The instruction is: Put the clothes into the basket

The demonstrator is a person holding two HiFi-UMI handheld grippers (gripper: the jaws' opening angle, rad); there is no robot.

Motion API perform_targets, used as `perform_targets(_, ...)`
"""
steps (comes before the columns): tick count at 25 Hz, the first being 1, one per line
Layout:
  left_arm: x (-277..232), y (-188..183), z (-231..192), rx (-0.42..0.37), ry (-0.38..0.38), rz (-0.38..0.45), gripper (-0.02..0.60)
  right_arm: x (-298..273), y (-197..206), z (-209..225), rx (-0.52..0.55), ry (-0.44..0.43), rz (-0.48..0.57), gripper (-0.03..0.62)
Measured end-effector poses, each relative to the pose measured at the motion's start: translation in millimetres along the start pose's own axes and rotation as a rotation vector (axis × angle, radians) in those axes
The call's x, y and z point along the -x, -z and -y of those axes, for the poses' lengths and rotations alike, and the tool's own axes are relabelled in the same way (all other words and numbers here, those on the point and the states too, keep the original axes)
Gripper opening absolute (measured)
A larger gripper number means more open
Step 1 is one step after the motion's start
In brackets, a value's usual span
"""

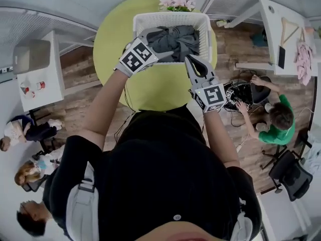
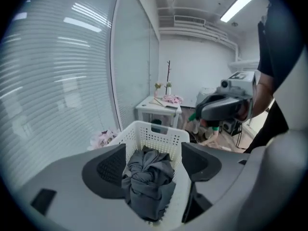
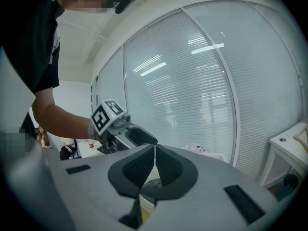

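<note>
Plainly, the round yellow-green desk point(image 1: 150, 92) carries everything that matters here. It stands straight in front of the person, so both arms reach it without a stretch. At its far side sits the white perforated plastic basket point(image 1: 170, 17), upright with its mouth facing up, which lets cloth be dropped in from above rather than pushed in. Inside it lies the bundle of dark grey clothes point(image 1: 173, 41), crumpled and twisted on itself. It fills most of the basket and, as far as these views show, stays within the walls.

The left claw point(image 1: 159, 44) hangs over the basket's near left corner, tilted down toward the bundle. Its jaws stand wide apart with nothing between the pads. The grey cloth shows beyond the gap and is apart from them, so it rests in the basket under its own weight. That reads to me as the clothes being delivered, with the task at or near its end.

The right claw point(image 1: 194, 63) sits just beside the basket's near right corner, over the desk. Its jaws are pressed together on nothing, and it is likely parked there to stay clear of the other arm.

Behind the basket, at the desk's far edge, lies a small bunch of pink flowers point(image 1: 176, 1), untouched by either claw.
</note>
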State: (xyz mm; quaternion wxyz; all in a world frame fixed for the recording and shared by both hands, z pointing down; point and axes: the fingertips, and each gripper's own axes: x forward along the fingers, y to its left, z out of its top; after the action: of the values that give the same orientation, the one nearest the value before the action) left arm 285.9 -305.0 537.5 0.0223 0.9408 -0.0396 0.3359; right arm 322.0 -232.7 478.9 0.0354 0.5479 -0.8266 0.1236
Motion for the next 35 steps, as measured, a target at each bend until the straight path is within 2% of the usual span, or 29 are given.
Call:
perform_targets(4, 58, -28, 24, 0.069, -0.107, 0.149, 0.363, -11, -18, -15, 0.029, -0.113, 0.021, 0.026)
perform_targets(9, 115, -36, 48, 0.173, -0.300, 0.313, 0.273, -17, -30, -51, 0.051, -0.279, 0.026, 0.025)
perform_targets(12, 139, -29, 61, 0.209, -0.400, 0.376, 0.203, -17, -33, -75, 0.076, -0.359, 0.036, 0.025)
perform_targets(16, 161, -3, 83, 0.274, -0.481, 0.395, 0.056, -7, -36, -108, 0.125, -0.384, 0.056, 0.025)
perform_targets(18, 173, 8, 92, 0.300, -0.502, 0.418, 0.017, -3, -34, -125, 0.120, -0.388, 0.063, 0.025)
perform_targets(22, 193, 23, 117, 0.309, -0.510, 0.475, 0.009, 11, -25, -157, 0.106, -0.387, 0.053, 0.025)
perform_targets(28, 223, 37, 152, 0.260, -0.502, 0.516, 0.009, 33, -23, -202, 0.114, -0.379, 0.072, 0.025)
perform_targets(35, 238, 44, 180, 0.211, -0.477, 0.538, 0.009, 53, -22, -235, 0.135, -0.362, 0.082, 0.025)
